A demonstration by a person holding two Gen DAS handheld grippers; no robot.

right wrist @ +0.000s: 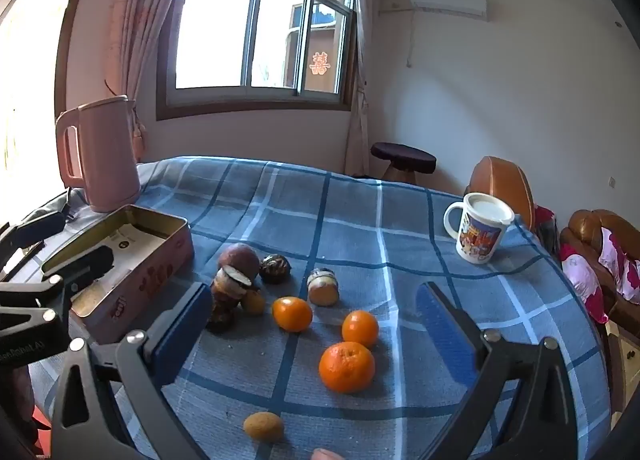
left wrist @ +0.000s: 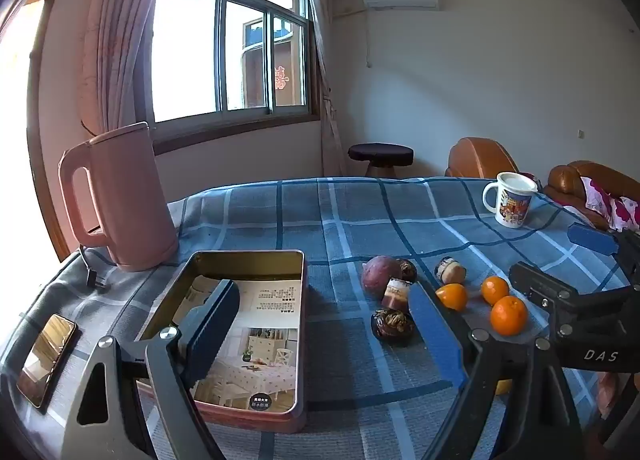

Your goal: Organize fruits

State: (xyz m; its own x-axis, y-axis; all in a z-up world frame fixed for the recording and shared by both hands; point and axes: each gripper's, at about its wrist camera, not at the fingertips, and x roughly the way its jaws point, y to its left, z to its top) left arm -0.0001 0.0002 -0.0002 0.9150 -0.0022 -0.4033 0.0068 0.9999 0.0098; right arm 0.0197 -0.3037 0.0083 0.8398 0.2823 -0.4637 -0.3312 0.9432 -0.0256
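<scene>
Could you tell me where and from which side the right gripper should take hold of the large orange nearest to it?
Grip the large orange across its widest middle, coming down from above and slightly behind. It sits stem-up, apart from the smaller orange beyond it, and the open right gripper looks wide enough to straddle it.

Tin (right wrist: 132,280) left of oranges (right wrist: 346,366); kettle (right wrist: 105,152) behind (mug (right wrist: 480,232) far right)

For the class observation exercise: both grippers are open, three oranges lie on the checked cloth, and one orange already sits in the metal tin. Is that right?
Not quite. The metal tin holds no orange, only a printed sheet, as the left wrist view shows. The rest stands: the left gripper and right gripper are open, and three oranges lie on the checked cloth.
</scene>
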